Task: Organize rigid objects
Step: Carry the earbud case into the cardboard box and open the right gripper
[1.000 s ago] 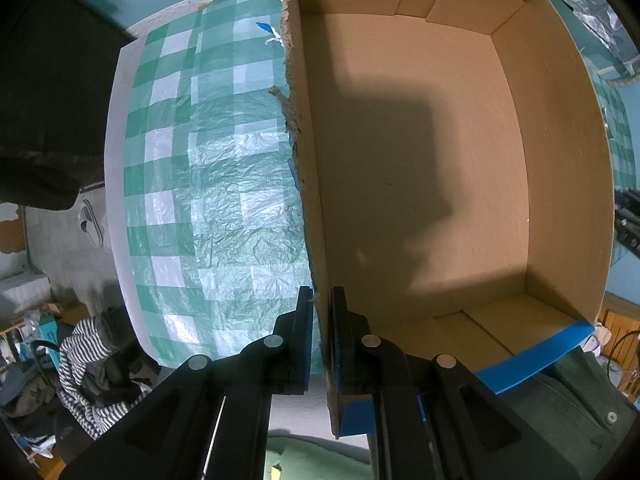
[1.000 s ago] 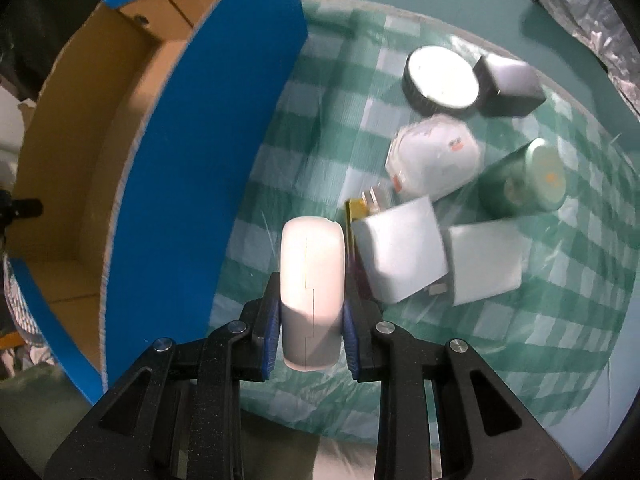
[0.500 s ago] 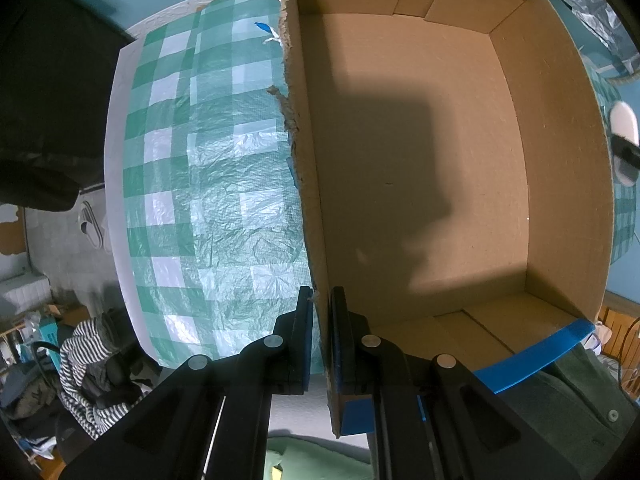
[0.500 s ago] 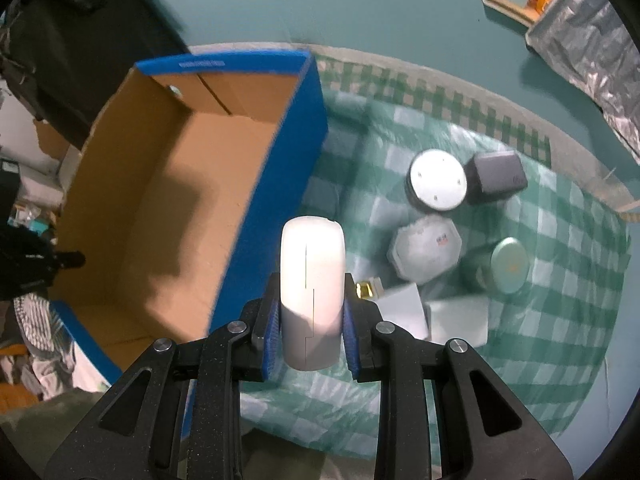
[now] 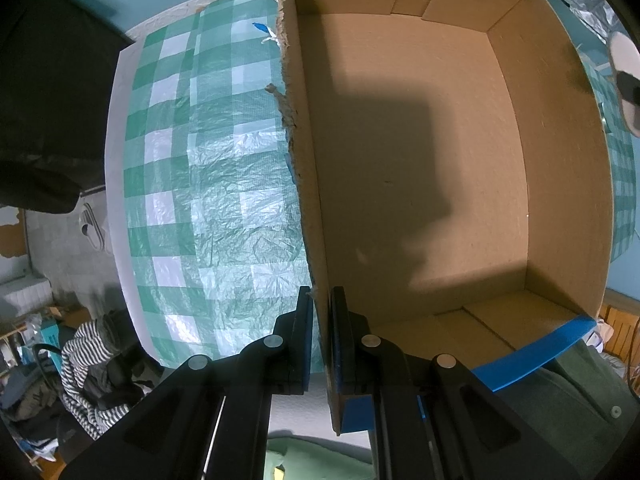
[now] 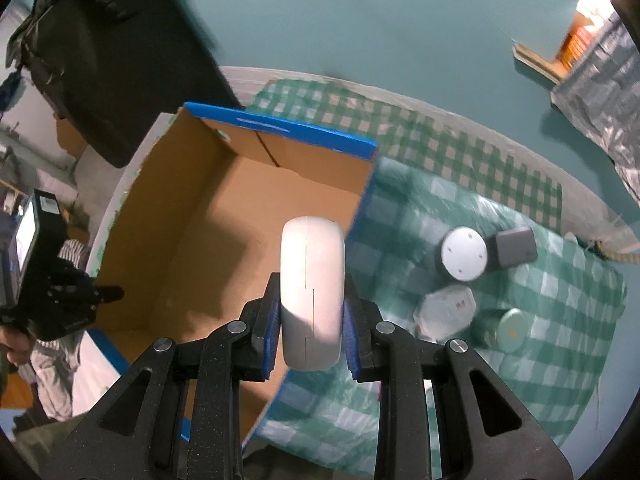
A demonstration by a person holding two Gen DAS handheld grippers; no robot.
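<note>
The left tool pinched the box wall. The right tool gripped a white case above the box's near wall; other items lay right of it.

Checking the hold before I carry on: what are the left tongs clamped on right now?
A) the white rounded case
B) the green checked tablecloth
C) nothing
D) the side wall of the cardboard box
D: in the left wrist view the left tongs stand shut on the torn edge of the cardboard box side wall, one pad outside and one inside.
</note>
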